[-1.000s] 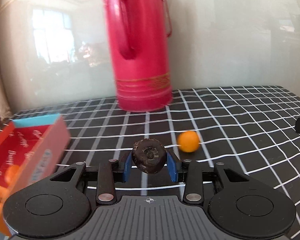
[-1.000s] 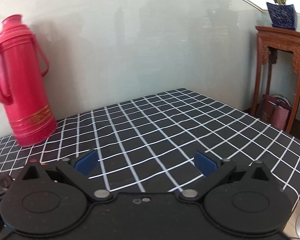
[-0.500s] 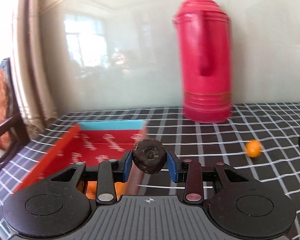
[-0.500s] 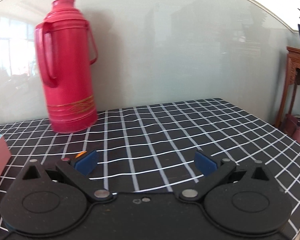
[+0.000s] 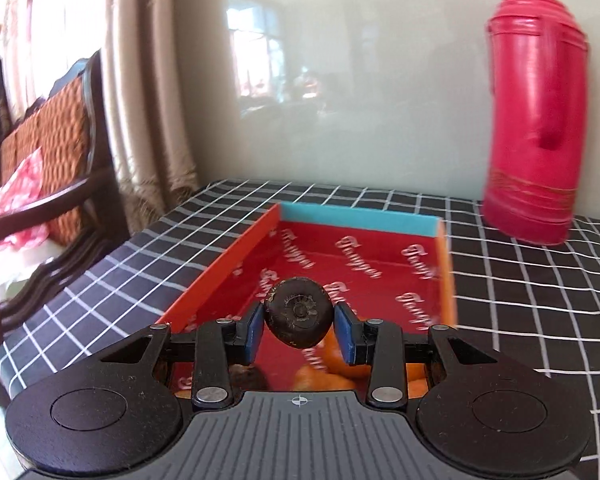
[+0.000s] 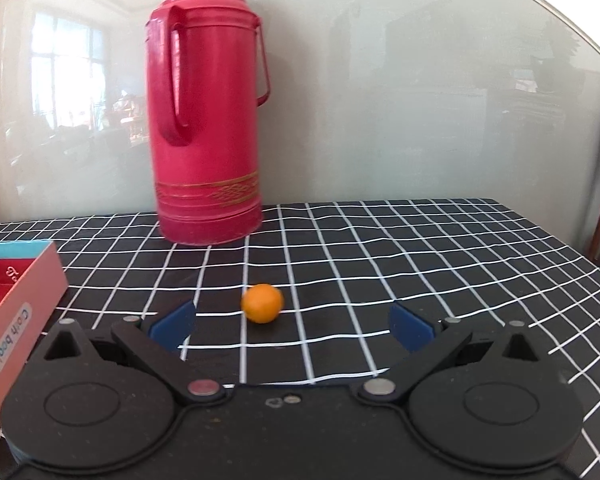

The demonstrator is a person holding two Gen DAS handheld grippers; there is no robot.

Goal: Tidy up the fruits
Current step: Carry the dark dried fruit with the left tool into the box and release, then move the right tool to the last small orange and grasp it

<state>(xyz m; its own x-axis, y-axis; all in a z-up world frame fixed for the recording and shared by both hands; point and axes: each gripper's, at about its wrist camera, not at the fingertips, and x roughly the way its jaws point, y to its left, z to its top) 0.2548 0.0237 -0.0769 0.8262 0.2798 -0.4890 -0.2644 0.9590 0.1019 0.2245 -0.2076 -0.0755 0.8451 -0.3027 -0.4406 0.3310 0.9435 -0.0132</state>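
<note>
A dark fruit sits clamped in the left tool, held above the red box, where oranges already lie. This looks like the drop-off step: lower, then release. The right tool gapes empty, facing a loose orange on the tabletop near the flask.

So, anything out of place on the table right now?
One small orange sits alone on the checked tablecloth, outside the red box where other oranges already lie. The left gripper holds a dark round fruit above that box; the right gripper is open, facing the stray. Nothing is spilled or damaged.
</note>
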